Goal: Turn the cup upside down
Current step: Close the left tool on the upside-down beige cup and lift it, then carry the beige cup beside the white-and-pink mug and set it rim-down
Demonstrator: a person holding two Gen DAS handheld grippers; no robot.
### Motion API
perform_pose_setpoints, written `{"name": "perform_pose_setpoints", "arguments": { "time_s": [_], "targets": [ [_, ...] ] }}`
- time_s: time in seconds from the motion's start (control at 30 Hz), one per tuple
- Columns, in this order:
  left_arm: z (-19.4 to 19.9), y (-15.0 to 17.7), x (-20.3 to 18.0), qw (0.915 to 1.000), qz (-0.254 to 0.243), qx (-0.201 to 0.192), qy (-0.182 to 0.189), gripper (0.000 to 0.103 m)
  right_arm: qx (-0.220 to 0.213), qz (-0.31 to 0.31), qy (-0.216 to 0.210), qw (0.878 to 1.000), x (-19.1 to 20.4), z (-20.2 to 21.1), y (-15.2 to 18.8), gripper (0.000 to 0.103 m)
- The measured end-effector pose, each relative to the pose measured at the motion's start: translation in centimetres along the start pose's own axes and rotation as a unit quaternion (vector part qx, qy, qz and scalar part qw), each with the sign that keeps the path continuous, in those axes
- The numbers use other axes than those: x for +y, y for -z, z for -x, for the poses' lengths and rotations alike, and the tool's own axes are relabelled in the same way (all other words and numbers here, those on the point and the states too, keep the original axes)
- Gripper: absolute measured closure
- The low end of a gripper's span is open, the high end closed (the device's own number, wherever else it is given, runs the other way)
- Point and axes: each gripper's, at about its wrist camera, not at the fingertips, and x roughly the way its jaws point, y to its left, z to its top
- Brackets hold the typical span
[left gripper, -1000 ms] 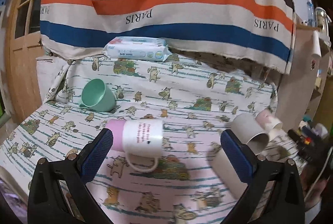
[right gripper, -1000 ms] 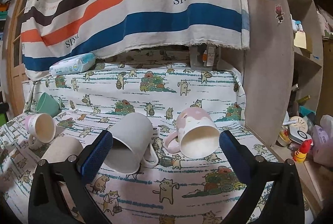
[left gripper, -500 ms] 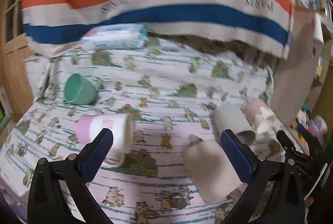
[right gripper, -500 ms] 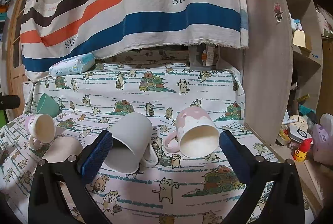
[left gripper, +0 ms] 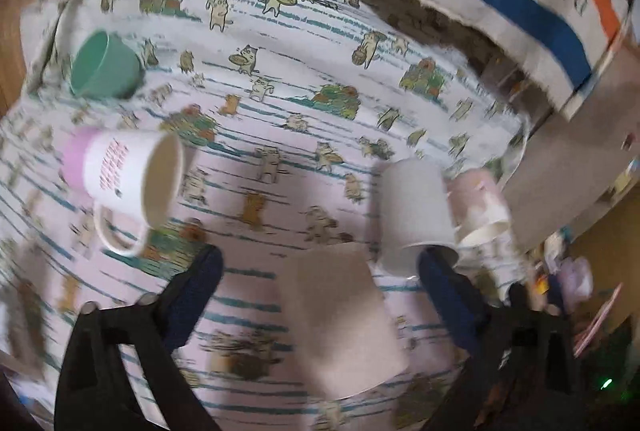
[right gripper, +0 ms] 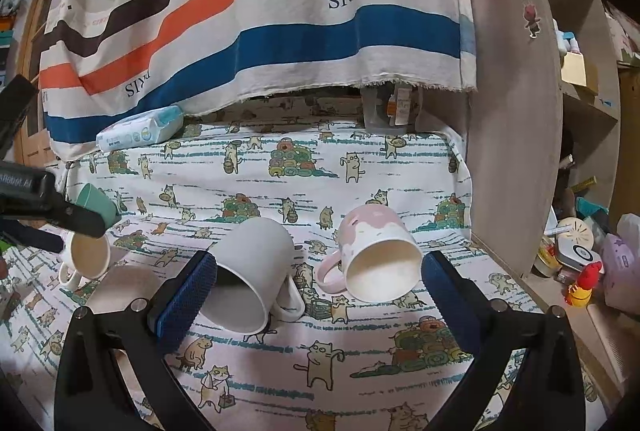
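Several cups lie on their sides on the cat-print cloth. In the left wrist view my left gripper (left gripper: 318,271) is open, above a beige cup (left gripper: 340,319) that lies between its fingers. A white and lilac mug (left gripper: 124,177) is to the left, a green cup (left gripper: 106,65) far left, a grey mug (left gripper: 414,211) and pink mug (left gripper: 480,203) right. In the right wrist view my right gripper (right gripper: 320,279) is open, with the grey mug (right gripper: 250,271) and pink mug (right gripper: 376,255) just beyond its fingertips. The left gripper's body (right gripper: 44,207) shows at the left edge.
A pack of baby wipes (right gripper: 140,131) lies at the back left under a striped hanging cloth (right gripper: 256,11). A wooden panel (right gripper: 516,151) and shelves with small items (right gripper: 580,263) stand to the right of the cloth's edge.
My left gripper has swung right and tilted down toward the beige cup, which now lies between its fingers. The right gripper has stayed still. The cups have not moved.
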Motion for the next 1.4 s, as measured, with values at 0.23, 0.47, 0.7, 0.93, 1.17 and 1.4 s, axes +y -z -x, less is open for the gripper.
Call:
{"name": "perform_pose_setpoints", "arguments": {
  "time_s": [0.23,0.47,0.7,0.93,1.17,1.4],
  "targets": [
    [-2.9,-0.1,-1.3,0.9983,0.014,0.054,-0.016,0.01,0.0,-0.001,-0.001,1.0,-0.1,0.1,0.0,0.0],
    [-6.5,0.0,-1.7,0.9929,-0.01,0.096,-0.07,0.023,0.0,-0.004,-0.008,1.0,-0.3,0.3,0.0,0.0],
    [-8.1,-0.1,-2.0,0.9905,-0.017,0.123,-0.06,0.032,0.001,-0.005,-0.004,1.0,-0.4,0.3,0.0,0.0],
    [-7.5,-0.2,-1.8,0.994,-0.024,0.096,-0.047,0.036,0.002,-0.008,-0.005,1.0,-0.6,0.2,0.0,0.0],
    [-3.0,0.4,-3.9,0.9847,-0.136,-0.048,-0.098,0.036,0.002,-0.009,-0.005,1.0,-0.6,0.2,0.0,0.0],
    [0.1,1.1,-3.8,0.9717,-0.176,-0.128,-0.091,0.037,0.003,-0.009,-0.005,1.0,-0.7,0.2,-0.1,0.0]
  ]
}}
